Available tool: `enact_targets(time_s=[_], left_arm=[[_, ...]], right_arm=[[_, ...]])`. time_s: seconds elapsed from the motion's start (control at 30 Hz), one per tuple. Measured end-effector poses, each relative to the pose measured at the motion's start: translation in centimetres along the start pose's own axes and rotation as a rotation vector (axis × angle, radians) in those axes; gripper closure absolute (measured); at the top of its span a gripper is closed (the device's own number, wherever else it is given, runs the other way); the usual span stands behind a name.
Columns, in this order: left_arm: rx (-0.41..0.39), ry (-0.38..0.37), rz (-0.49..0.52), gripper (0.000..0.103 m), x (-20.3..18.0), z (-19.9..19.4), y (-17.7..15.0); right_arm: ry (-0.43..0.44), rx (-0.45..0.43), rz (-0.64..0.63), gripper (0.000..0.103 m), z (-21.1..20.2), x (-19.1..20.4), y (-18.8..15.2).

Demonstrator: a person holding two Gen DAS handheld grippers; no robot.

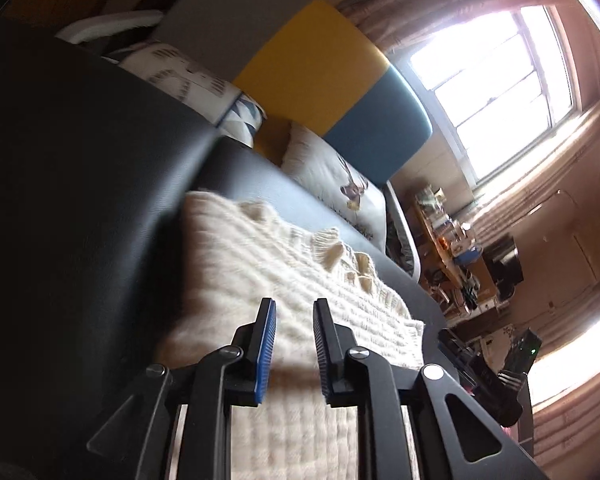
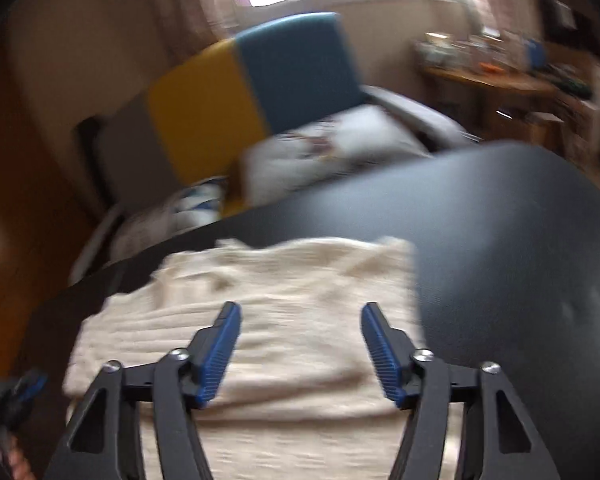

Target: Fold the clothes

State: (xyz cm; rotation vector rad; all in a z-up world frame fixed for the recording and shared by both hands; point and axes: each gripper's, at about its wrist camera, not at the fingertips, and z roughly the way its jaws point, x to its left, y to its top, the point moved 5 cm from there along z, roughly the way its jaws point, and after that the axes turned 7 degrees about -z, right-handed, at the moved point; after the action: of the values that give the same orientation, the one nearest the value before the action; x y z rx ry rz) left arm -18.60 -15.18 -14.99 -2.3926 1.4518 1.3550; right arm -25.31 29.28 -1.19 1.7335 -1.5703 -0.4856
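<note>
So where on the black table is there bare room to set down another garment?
The black table is bare to the right of the cream knit sweater in the right wrist view, out to its edge. In the left wrist view, a bare strip lies left of the sweater. The wooden desk beyond is cluttered.

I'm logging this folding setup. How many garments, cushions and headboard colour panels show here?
Cream knit garment: 1
White cushions: 2, one with an animal print, one patterned
Headboard panels: 3, grey, yellow, blue
Total: 6
</note>
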Motion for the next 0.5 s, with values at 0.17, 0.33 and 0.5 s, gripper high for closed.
enact_targets(time_s=[0.17, 0.33, 0.5], left_arm=[[0.025, 0.147, 0.048, 0.092, 2.6, 3.6, -2.4], [-0.028, 0.141, 0.113, 0.092, 2.1, 2.6, -3.1], [-0.083, 0.136, 0.185, 0.083, 1.3, 2.1, -4.0]], right_arm=[[-0.095, 0.184, -0.184, 0.021, 5.9, 3.4, -2.6], [-0.098, 0.198, -0.189, 0.019, 6.6, 1.5, -5.5], [0.036, 0.254, -0.106, 0.016, 6.3, 1.7, -3.2]])
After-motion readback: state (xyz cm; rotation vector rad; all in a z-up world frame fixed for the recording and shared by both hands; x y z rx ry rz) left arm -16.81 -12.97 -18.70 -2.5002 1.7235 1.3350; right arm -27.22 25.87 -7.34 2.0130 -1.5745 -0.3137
